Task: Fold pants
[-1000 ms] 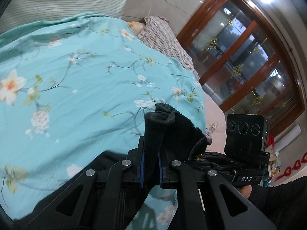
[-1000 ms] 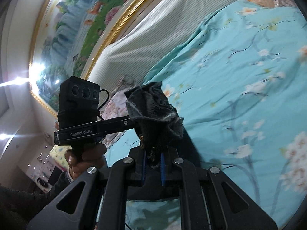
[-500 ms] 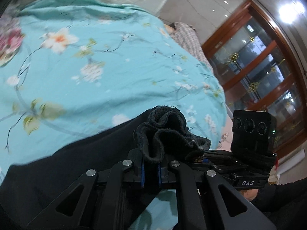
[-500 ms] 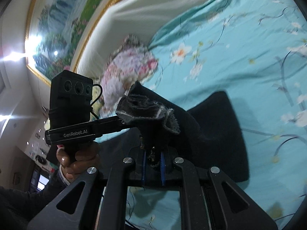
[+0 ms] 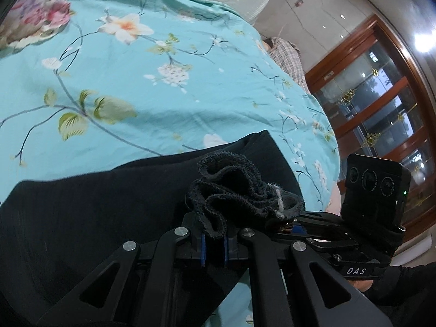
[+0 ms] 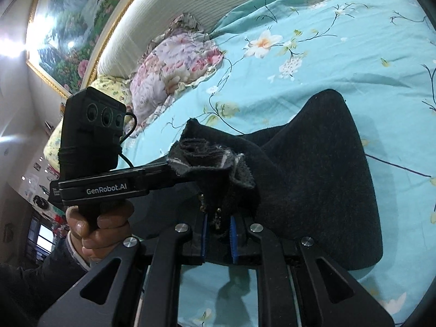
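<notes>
Black pants (image 5: 90, 207) lie spread on a teal flowered bedsheet (image 5: 152, 92). My left gripper (image 5: 214, 248) is shut on a bunched hem of the pants (image 5: 231, 188), held just above the spread fabric. My right gripper (image 6: 218, 242) is shut on another bunched hem (image 6: 209, 160), with the rest of the pants (image 6: 321, 169) lying flat to its right. Each gripper shows in the other's view, close side by side: the right one (image 5: 376, 190) and the left one (image 6: 92, 141).
A flowered pillow (image 6: 174, 68) and a white ribbed headboard (image 6: 190, 8) lie at the bed's head. A plaid cloth (image 5: 288, 57) sits at the bed's far edge. Wood-framed glass doors (image 5: 381, 103) stand beyond the bed.
Both grippers have come down towards the bed with the hems in them. More of the black pants now lies spread on the sheet below them.
</notes>
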